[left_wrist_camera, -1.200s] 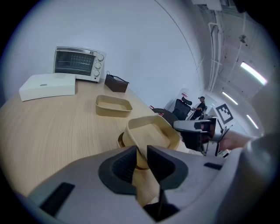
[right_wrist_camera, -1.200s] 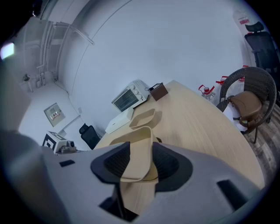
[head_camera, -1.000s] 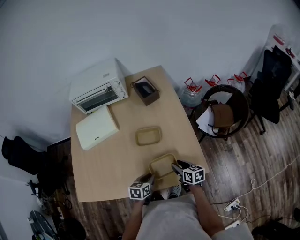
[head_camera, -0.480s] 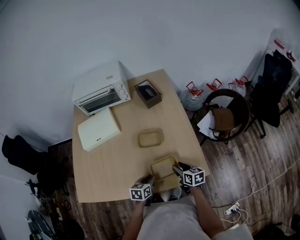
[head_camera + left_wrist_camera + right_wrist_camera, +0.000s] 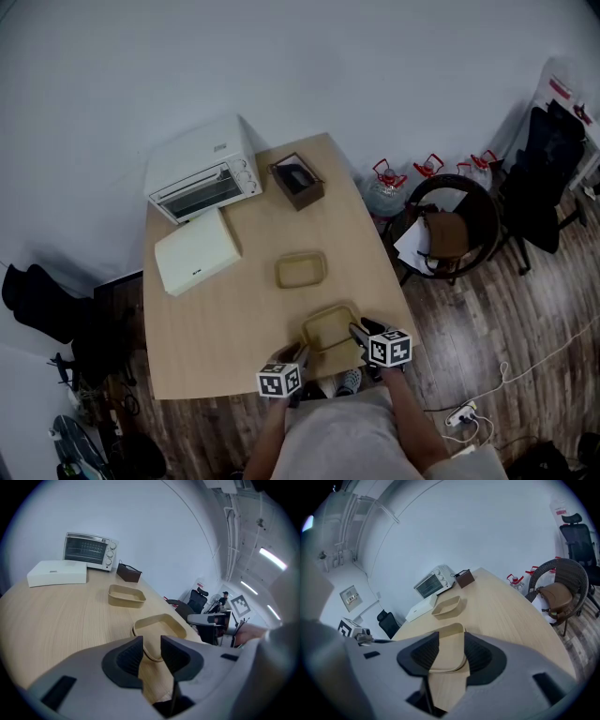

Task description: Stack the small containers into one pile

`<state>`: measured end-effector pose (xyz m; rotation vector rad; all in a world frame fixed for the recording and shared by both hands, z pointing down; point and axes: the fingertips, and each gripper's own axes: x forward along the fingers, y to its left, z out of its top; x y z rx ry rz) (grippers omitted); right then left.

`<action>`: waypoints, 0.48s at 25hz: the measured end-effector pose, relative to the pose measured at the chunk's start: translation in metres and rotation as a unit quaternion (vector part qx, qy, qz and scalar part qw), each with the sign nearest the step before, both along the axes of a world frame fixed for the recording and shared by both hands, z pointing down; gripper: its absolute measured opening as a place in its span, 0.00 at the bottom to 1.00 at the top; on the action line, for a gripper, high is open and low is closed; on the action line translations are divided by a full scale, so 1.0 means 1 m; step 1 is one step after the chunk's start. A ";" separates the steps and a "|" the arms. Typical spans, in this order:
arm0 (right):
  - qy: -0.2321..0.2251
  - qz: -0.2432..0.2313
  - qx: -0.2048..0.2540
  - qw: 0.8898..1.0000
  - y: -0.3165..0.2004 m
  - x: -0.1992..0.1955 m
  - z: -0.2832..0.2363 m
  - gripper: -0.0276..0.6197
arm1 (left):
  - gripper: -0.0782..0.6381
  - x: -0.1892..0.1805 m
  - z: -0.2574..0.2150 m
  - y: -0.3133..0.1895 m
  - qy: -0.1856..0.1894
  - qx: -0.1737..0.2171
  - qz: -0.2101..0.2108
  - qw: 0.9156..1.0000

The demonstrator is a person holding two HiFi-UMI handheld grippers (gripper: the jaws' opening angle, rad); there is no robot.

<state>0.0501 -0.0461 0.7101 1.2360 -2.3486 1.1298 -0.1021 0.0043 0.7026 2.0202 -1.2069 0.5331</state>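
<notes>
While it lies upright, tan, shallow container

The left gripper, at 7 o'clock of the near container in the head view, has just been opening its jaws, which now stand apart with a clear gap. The container's rim at that corner shows in the gap, toward 12 o'clock from the pads, and neither pad presses on it. Whether the container itself has shifted is too slight to tell.

Wooden table: toaster oven, white box, brown box, far container, near container.
</notes>
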 end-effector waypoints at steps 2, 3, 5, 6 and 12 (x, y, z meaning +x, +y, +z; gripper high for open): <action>0.005 0.003 0.001 1.000 -0.001 0.002 -0.001 0.30 | 0.26 -0.002 -0.002 -0.001 -0.001 0.003 -0.002 1.000; 0.007 0.004 0.003 1.000 -0.001 0.003 -0.001 0.30 | 0.26 -0.004 -0.002 -0.001 -0.002 0.005 -0.005 1.000; 0.011 0.003 0.007 1.000 -0.001 0.004 -0.003 0.30 | 0.26 -0.006 -0.004 -0.002 -0.003 0.009 -0.011 1.000; 0.011 0.002 0.008 1.000 -0.001 0.003 -0.004 0.30 | 0.26 -0.007 -0.005 -0.002 -0.004 0.011 -0.013 1.000; 0.005 0.004 0.023 1.000 -0.004 0.000 -0.018 0.30 | 0.26 -0.015 -0.014 -0.005 -0.010 0.025 -0.021 0.999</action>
